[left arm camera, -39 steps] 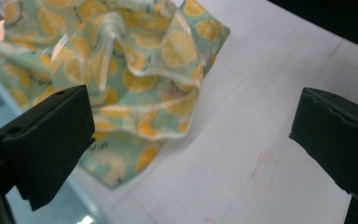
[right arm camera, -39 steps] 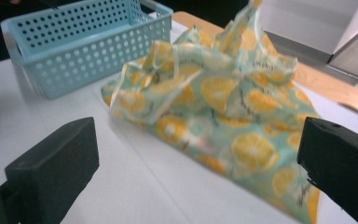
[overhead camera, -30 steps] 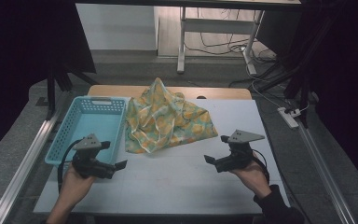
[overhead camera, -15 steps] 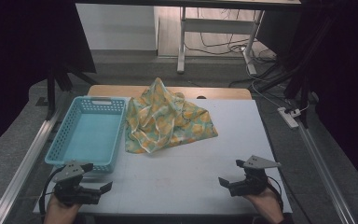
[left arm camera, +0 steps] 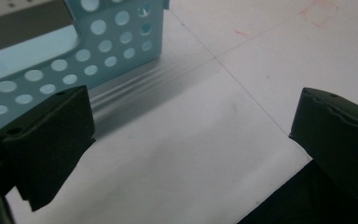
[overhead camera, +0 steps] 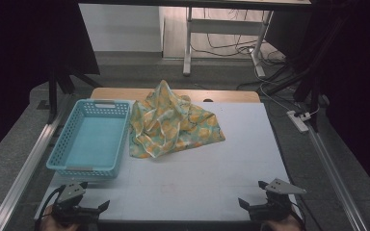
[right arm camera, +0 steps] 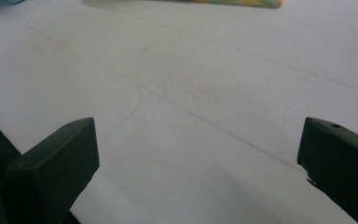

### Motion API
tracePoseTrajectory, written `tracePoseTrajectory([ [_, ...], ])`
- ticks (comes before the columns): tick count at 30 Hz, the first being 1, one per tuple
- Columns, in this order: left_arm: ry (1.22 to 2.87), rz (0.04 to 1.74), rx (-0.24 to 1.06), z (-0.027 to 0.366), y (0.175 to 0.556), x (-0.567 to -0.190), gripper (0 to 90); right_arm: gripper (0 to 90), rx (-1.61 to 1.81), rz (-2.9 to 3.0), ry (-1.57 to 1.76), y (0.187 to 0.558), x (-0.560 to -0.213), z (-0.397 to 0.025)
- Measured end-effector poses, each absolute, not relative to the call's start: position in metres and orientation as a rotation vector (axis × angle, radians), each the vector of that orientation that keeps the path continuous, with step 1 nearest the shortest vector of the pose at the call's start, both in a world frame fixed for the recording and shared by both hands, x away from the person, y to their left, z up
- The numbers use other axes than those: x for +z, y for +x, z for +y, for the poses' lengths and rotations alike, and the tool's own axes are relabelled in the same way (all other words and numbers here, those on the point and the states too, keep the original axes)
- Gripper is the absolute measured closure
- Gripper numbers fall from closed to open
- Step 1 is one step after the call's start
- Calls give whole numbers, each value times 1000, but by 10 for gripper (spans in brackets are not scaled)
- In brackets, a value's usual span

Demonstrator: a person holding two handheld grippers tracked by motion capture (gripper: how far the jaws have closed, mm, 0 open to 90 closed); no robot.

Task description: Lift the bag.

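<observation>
left gripper (overhead camera: 101,206) at the near-left corner of the table (overhead camera: 250,144), low at the table's near edge, jaws spread wide with nothing between them; in the left gripper view only bare white tabletop shows in the gap. grey plate on its top. right gripper (overhead camera: 243,203) at the near-right corner, jaws also wide apart and empty; right gripper view shows plain white surface with faint ruled lines between them. both grippers point inward toward each other, well apart.

light blue perforated basket (overhead camera: 72,142) on the left half of the table, just ahead of the left gripper; its near wall with round holes fills the upper left of the left gripper view (left arm camera: 98,51). inside looks bare.

yellow-and-green patterned cloth (overhead camera: 171,122), crumpled in a heap, mid-table toward the far side, its left edge touching the basket's right wall. a strip of its near edge shows at the top of the right gripper view (right arm camera: 235,2).

floor beyond the table: cables (overhead camera: 231,48), power strip (overhead camera: 298,121) to the right.
</observation>
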State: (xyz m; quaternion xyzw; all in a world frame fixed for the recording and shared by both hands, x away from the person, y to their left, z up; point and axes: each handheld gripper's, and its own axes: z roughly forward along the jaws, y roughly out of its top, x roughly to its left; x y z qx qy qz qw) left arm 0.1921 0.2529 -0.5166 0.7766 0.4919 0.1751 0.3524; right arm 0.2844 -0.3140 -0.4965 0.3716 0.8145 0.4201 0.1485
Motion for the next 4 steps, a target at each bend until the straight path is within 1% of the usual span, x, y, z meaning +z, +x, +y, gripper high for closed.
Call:
tracePoseTrajectory([
  [4,2015,1294,433,253,194,-517,0,0,1192,2354,1066,283,-497,-314],
])
